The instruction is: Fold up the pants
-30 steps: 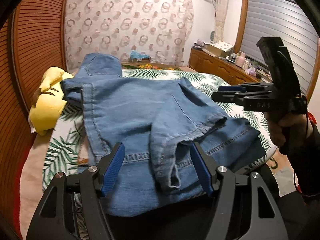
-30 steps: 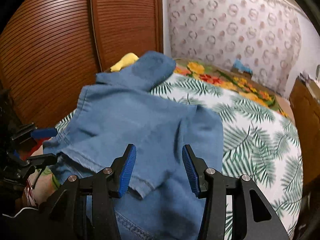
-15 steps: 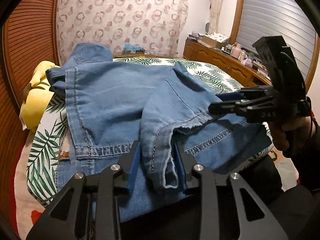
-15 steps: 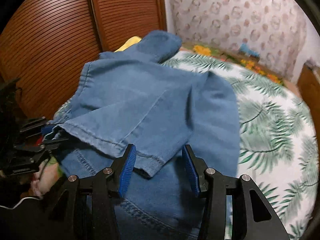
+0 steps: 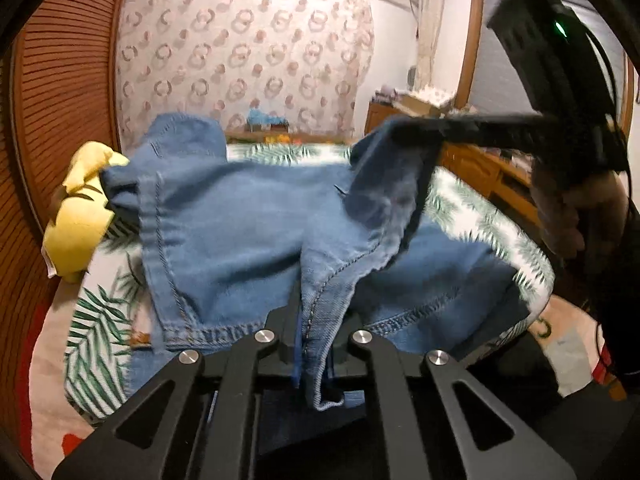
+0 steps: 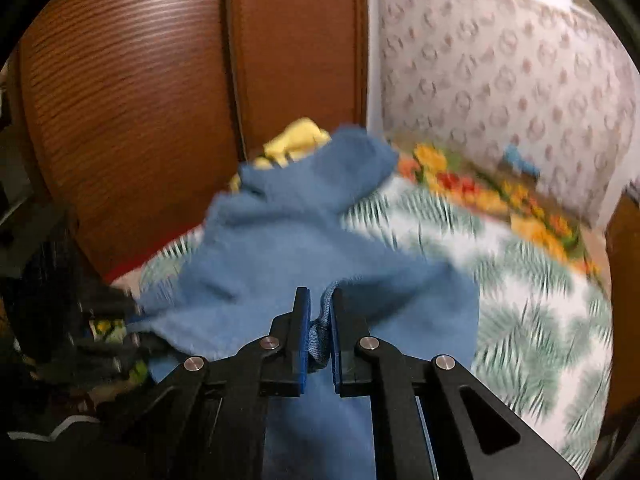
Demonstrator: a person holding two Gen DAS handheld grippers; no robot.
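Note:
Blue denim pants (image 5: 240, 220) lie spread on a bed with a palm-leaf sheet (image 5: 480, 208). My left gripper (image 5: 318, 320) is closing, and its pads pinch the stitched hem edge of the folded-over leg at the bed's near edge. In the right wrist view the right gripper (image 6: 321, 300) is closing too, with a bunched hem corner of the pants (image 6: 280, 264) pressed between its blue pads. The left wrist view shows the right gripper (image 5: 400, 132) raised above the bed, with denim hanging from its tip. The left gripper (image 6: 120, 312) is a dark blur at the left.
A yellow cushion (image 5: 80, 208) sits at the bed's far left beside the slatted wooden wardrobe (image 6: 140, 100). A wooden dresser (image 5: 480, 164) with clutter runs along the right wall. A person's hand (image 5: 580, 216) holds the right gripper. A patterned curtain hangs behind the bed.
Both grippers went from open, straddling the leg hem, to pinching it. The right gripper has since risen and pulled its corner of the denim up off the bed.

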